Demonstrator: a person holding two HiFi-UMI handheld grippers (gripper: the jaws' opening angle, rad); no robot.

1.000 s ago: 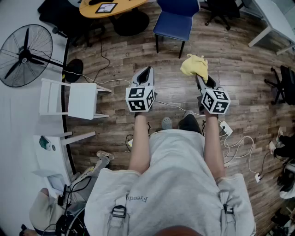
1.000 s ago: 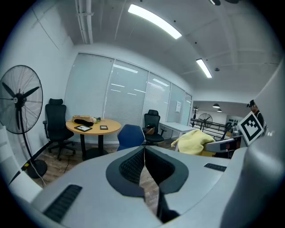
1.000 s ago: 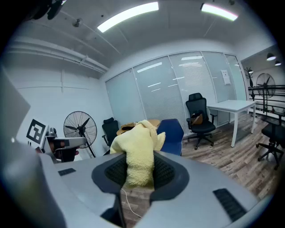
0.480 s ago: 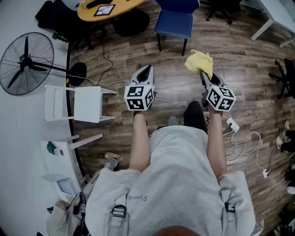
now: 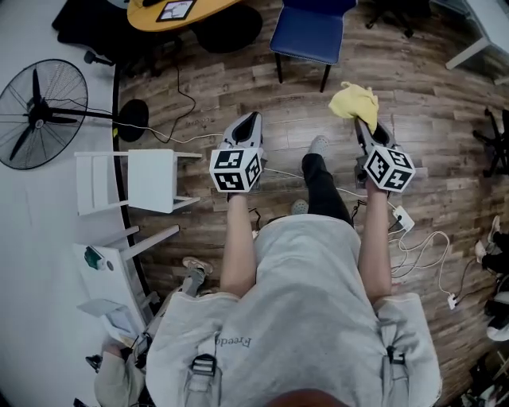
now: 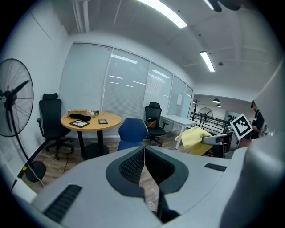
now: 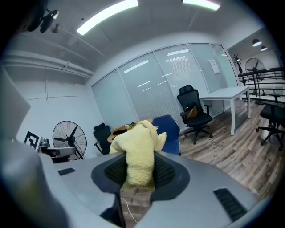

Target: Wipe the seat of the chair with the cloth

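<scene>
A blue chair [image 5: 307, 33] stands ahead at the top of the head view, its seat facing me; the same blue chair [image 6: 132, 133] shows beyond the left jaws and the blue chair [image 7: 170, 130] behind the cloth. My right gripper [image 5: 364, 127] is shut on a yellow cloth [image 5: 354, 103], which bunches up out of its jaws, the yellow cloth [image 7: 138, 153] filling the right gripper view. My left gripper [image 5: 248, 124] is held level beside it, shut and empty [image 6: 143, 153]. Both are short of the chair.
A round wooden table [image 5: 181, 11] with tablets stands left of the chair. A pedestal fan [image 5: 36, 105] and a white chair [image 5: 131, 180] are at left. Cables and a power strip [image 5: 398, 216] lie on the wooden floor. Black office chairs [image 6: 50, 120] stand about.
The person has stepped forward toward the blue chair, one leg now ahead. Both grippers kept their hold and spacing; the cloth stays in the right gripper.
</scene>
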